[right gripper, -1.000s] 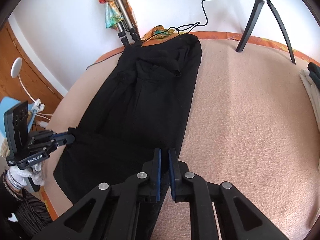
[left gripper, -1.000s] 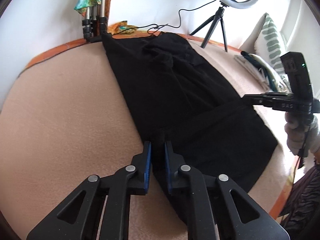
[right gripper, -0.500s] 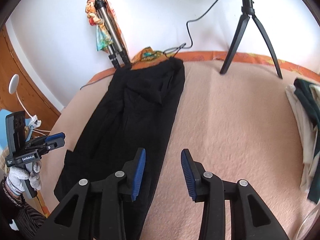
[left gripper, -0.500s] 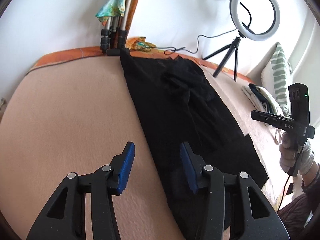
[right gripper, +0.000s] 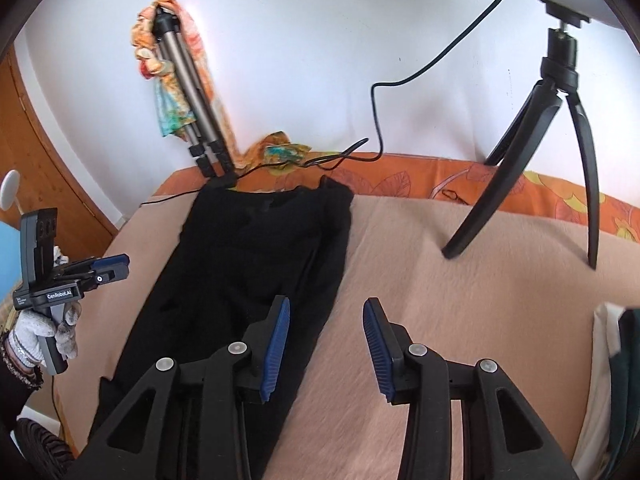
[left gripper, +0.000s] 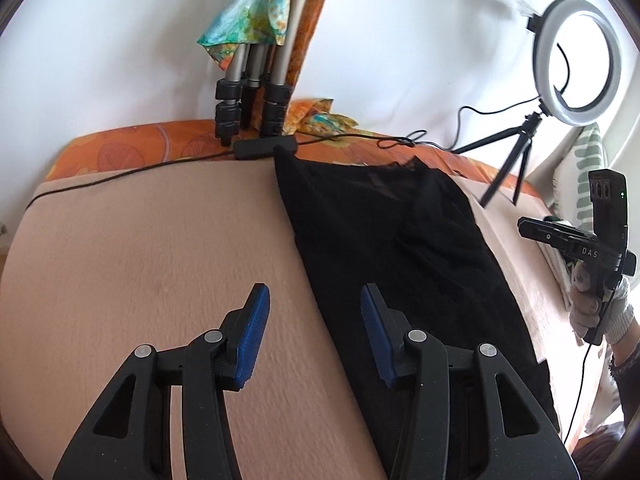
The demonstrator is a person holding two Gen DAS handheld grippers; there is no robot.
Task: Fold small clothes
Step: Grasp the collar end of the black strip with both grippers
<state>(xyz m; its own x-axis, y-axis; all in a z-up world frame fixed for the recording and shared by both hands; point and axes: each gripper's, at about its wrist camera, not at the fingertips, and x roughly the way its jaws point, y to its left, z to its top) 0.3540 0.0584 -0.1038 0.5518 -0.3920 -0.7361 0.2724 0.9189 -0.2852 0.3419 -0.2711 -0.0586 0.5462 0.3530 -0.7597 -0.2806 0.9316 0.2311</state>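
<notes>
A black garment [left gripper: 404,264] lies folded into a long narrow strip on the beige blanket [left gripper: 152,256]; it also shows in the right wrist view [right gripper: 256,264]. My left gripper [left gripper: 314,308] is open and empty, raised above the garment's left edge. My right gripper [right gripper: 326,320] is open and empty, raised above the garment's right edge. Each gripper shows in the other's view: the right gripper [left gripper: 536,230] and the left gripper [right gripper: 116,266], both held off the cloth.
A ring light on a small tripod [left gripper: 576,64] stands at the back right, its legs [right gripper: 560,168] on the blanket. A folded tripod with a scarf [left gripper: 256,80] leans on the wall. Cables [left gripper: 360,140] run along the orange bed edge. Folded clothes [right gripper: 616,380] lie far right.
Both grippers have let go of the garment's edges, opened, and lifted up and forward along it. The garment stays flat in a narrower folded strip.
</notes>
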